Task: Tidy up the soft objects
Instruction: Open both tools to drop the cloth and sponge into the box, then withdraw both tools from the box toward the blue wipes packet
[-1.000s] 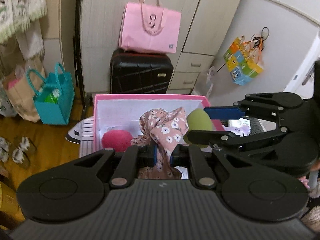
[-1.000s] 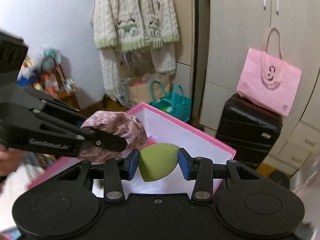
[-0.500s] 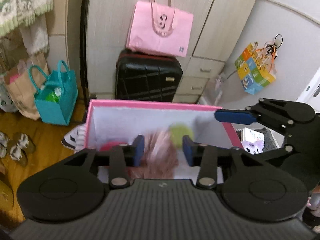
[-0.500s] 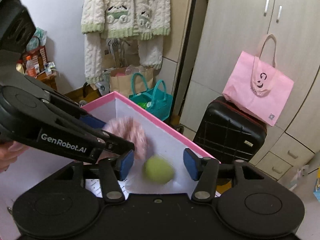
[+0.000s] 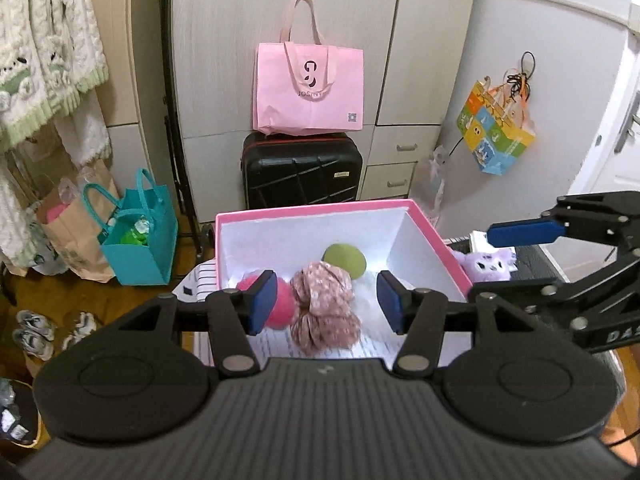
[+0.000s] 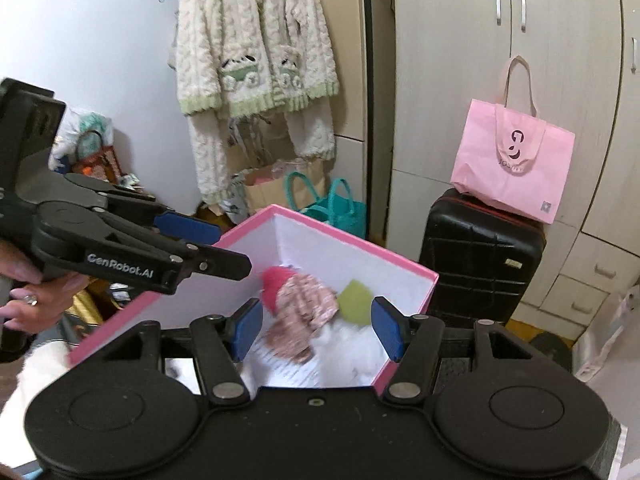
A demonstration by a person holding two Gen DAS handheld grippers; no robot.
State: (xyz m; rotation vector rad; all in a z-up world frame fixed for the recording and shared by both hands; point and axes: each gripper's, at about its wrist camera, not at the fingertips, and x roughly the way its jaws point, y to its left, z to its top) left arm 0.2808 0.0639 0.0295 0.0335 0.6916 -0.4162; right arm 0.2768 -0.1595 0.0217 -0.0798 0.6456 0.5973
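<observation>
A pink box with a white inside holds a floral pink scrunchie, a green sponge and a fuzzy pink ball. My left gripper is open and empty above the box's near side. My right gripper is open and empty over the same box, where the scrunchie, sponge and ball lie. Each gripper shows in the other's view, the right and the left.
A purple plush toy lies right of the box. A black suitcase with a pink tote stands behind, against wardrobe doors. A teal bag and paper bag stand at left on the wooden floor. Sweaters hang behind.
Both grippers opened and rose. The scrunchie left my left gripper and the green sponge left my right gripper; both dropped into the pink box.
</observation>
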